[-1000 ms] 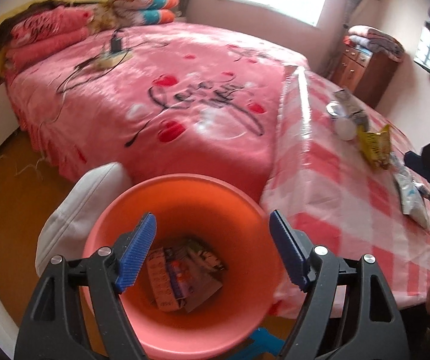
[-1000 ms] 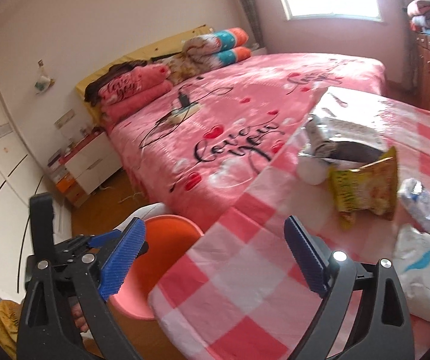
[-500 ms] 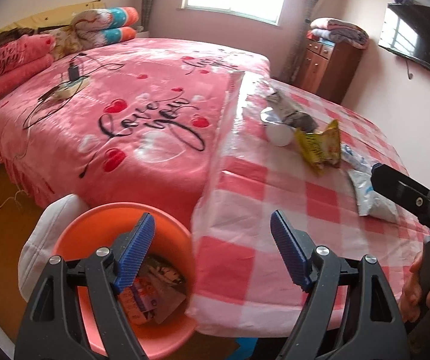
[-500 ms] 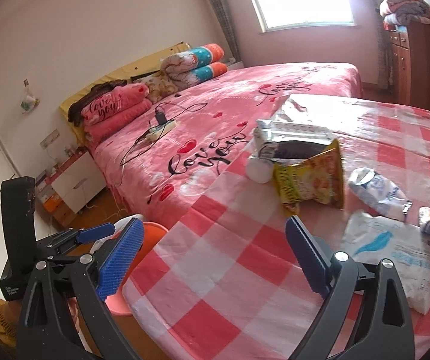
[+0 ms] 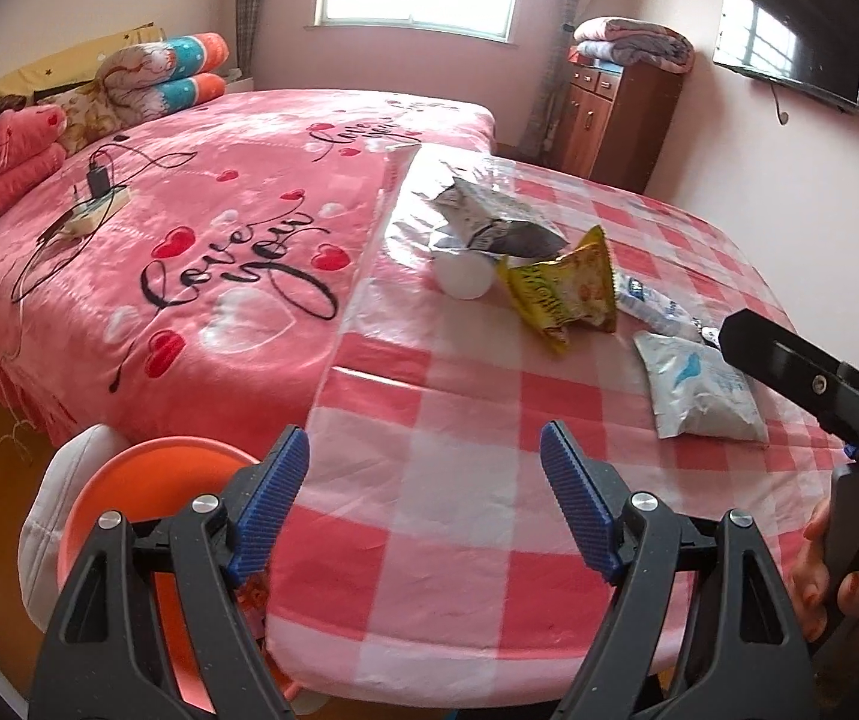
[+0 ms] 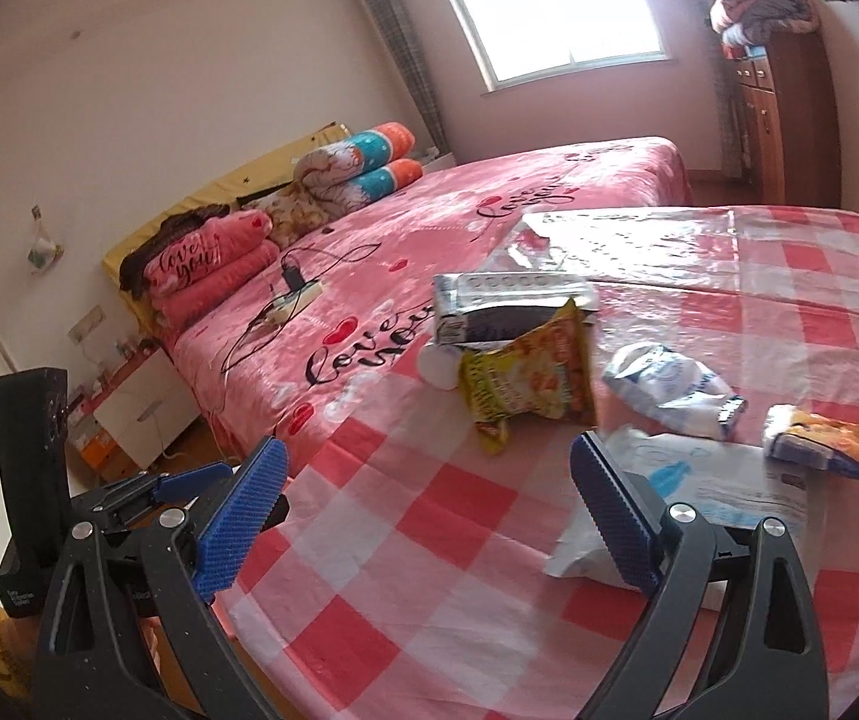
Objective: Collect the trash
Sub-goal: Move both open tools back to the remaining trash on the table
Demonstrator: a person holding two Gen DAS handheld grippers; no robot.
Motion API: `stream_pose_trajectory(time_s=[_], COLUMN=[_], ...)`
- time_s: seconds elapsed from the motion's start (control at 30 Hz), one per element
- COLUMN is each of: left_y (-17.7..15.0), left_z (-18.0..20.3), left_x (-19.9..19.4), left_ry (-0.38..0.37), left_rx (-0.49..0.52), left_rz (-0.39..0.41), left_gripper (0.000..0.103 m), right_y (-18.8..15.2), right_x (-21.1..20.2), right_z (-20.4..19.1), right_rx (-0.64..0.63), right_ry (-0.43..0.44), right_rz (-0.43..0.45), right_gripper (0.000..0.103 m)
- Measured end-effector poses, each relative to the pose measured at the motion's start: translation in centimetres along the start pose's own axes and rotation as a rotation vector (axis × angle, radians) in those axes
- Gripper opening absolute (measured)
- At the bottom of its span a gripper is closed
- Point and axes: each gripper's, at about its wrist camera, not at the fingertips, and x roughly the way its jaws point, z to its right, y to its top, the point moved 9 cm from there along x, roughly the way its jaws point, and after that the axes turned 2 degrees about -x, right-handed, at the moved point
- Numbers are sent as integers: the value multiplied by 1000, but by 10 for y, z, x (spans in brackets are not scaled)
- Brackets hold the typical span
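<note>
Ribbed blue pads line both jaws of the left gripper [image 5: 423, 504], which stand wide apart with nothing between them, above the near edge of the table [image 5: 465, 540]. The right gripper [image 6: 429, 516] is likewise spread and empty, its black plastic arms framing the same near edge; its right pad overlaps the white pouch in view, though whether they touch I cannot tell.

A glossy pink-and-white checked plastic cloth covers the table. The trash lies along its right side and toward the far edge. Nearest the right edge is a flat white pouch [image 5: 699, 387] with a blue mark, rectangular, its long axis running from the near edge toward the far one. Beyond it lies a crumpled white-and-blue wrapper [image 5: 648, 303], long axis slanting toward the right edge. Just beside that, a crinkled yellow snack bag [image 5: 567, 294] stands half upright, its torn top pointing up. Behind it a silver-and-black foil bag [image 5: 495, 222] lies across a white cup [image 5: 462, 279] tipped on its side. In the right wrist view a small orange-and-white packet [image 6: 819, 441] lies near the right edge.

Below the table's near left corner sits a round orange plastic bin [image 5: 147, 468], with wrappers faintly visible inside, against a soft white cushion [image 5: 51, 510]. A fleecy pink bedspread [image 5: 219, 228] adjoins the table's left edge.
</note>
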Motion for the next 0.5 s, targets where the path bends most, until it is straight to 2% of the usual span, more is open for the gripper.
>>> stream_pose_trajectory(time_s=[0.5], left_y=[18], left_z=[37], left_x=[12], left_ry=[5], left_rx=[65], left_rz=[9], left_gripper=[80], right_y=[7], right_x=[-26], right_z=[61], right_rx=[115], right_ry=[-45], right_rz=[53], right_gripper=[94])
